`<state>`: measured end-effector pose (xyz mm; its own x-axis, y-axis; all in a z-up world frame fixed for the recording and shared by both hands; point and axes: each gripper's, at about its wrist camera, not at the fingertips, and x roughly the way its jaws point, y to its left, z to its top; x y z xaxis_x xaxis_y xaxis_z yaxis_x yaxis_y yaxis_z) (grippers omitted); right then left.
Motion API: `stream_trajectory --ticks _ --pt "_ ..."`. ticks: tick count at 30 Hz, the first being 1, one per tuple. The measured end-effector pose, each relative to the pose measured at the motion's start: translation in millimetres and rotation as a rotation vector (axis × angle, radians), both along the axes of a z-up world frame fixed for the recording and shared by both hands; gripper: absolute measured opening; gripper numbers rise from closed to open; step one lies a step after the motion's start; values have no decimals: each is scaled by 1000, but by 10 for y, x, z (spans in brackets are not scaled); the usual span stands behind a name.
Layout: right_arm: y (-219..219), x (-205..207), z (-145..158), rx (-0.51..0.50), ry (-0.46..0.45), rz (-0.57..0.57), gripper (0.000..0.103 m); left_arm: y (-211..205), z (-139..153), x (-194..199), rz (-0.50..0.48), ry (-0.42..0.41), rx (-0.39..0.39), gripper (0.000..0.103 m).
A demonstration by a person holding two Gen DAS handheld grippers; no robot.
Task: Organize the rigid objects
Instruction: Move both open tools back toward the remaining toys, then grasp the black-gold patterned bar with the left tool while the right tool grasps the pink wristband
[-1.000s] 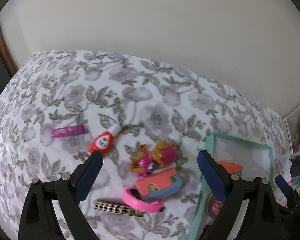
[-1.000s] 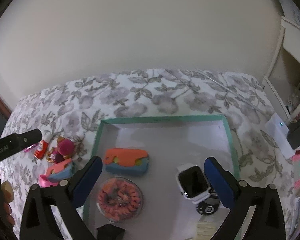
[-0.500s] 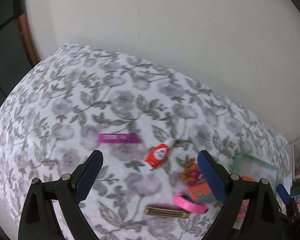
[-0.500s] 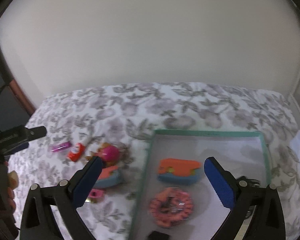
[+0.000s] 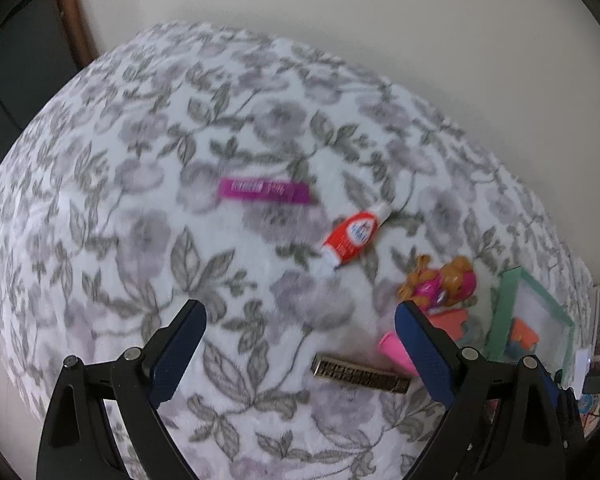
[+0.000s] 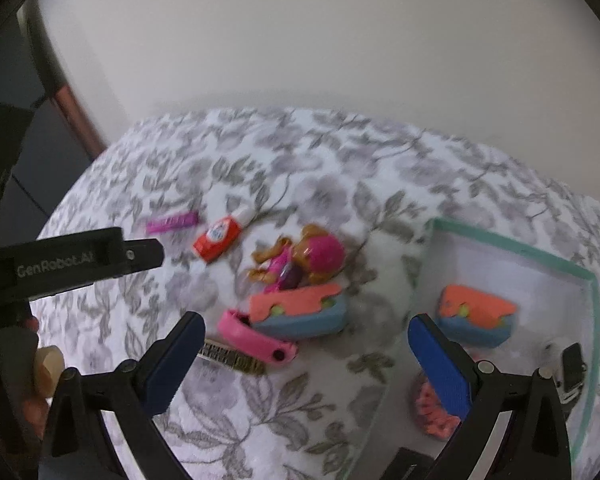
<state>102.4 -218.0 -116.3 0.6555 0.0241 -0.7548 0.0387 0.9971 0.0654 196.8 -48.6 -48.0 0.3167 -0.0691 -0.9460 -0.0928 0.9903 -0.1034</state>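
Both the left gripper (image 5: 300,330) and right gripper (image 6: 306,344) hang with jaws apart and empty above the soft floral-print bedspread (image 5: 148,208). Loose toys, a red-and-white plastic tube (image 5: 354,236) among them, lie beside the teal-rimmed white tray (image 6: 512,240). The yielding bedding could let one slip during a pinch. A plain cream wall (image 6: 300,40) stands beyond the tray.

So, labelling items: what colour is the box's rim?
Teal green box rim; right wrist view shows it best.

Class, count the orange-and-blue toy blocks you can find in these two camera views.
2. One orange-and-blue block lies on the floral bedspread beside the pink piece; the other sits inside the green-rimmed tray. More could be hidden.
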Motion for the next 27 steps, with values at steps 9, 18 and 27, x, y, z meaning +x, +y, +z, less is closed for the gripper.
stream_trajectory --ticks 9,18,27 --pt "198 60 -241 -59 45 63 90 238 -356 -154 138 113 -49 96" --pt "243 108 -319 -36 36 100 67 370 -459 -249 184 152 -90 95" --pt "238 86 -311 19 43 133 47 304 -471 -239 152 153 -115 95"
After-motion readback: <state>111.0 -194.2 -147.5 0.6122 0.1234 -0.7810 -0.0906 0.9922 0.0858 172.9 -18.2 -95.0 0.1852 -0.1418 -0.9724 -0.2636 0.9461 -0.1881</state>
